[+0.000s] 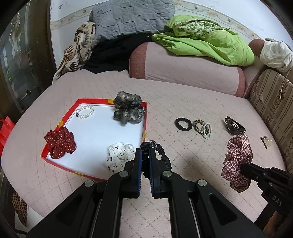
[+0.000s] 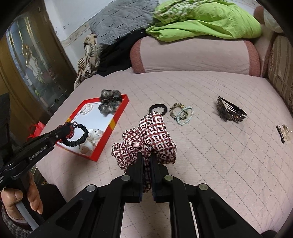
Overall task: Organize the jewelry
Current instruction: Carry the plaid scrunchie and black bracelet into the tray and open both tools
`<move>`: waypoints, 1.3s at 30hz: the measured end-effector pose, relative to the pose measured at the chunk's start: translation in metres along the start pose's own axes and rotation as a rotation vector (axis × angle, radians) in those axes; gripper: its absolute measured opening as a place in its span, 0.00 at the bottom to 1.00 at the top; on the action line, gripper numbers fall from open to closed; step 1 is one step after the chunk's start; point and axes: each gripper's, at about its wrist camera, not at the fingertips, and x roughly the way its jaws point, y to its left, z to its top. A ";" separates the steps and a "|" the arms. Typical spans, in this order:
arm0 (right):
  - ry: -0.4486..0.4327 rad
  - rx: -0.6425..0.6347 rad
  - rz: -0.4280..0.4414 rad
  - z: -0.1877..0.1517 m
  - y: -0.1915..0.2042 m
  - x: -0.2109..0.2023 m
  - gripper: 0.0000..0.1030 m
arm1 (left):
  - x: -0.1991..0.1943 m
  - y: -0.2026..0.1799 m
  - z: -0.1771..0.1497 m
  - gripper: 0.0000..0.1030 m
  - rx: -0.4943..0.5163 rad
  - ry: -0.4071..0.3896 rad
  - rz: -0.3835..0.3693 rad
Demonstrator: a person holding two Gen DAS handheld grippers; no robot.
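Showing person's hand [image 2: 22, 197] – R wrist view only.

A pale pink quilted bed cover [image 1: 183, 102] spreads wide, with a pink bolster cushion with reddish ends [image 1: 185, 71] lying across its far side. Bright green crumpled bedding [image 1: 210, 44] sits on top of that, a grey quilted pillow [image 1: 131, 18] leans against the white wall [image 1: 62, 16], and a brown wooden door with patterned glass [image 2: 27, 60] stands at left.
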 end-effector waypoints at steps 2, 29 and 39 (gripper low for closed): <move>0.004 -0.016 0.001 0.001 0.007 0.001 0.08 | 0.002 0.004 0.000 0.07 -0.008 0.005 0.001; 0.052 -0.234 0.089 0.054 0.120 0.082 0.08 | 0.056 0.134 0.057 0.07 -0.181 0.079 -0.055; 0.128 -0.281 0.110 0.080 0.149 0.163 0.08 | 0.142 0.190 0.076 0.07 -0.227 0.191 0.028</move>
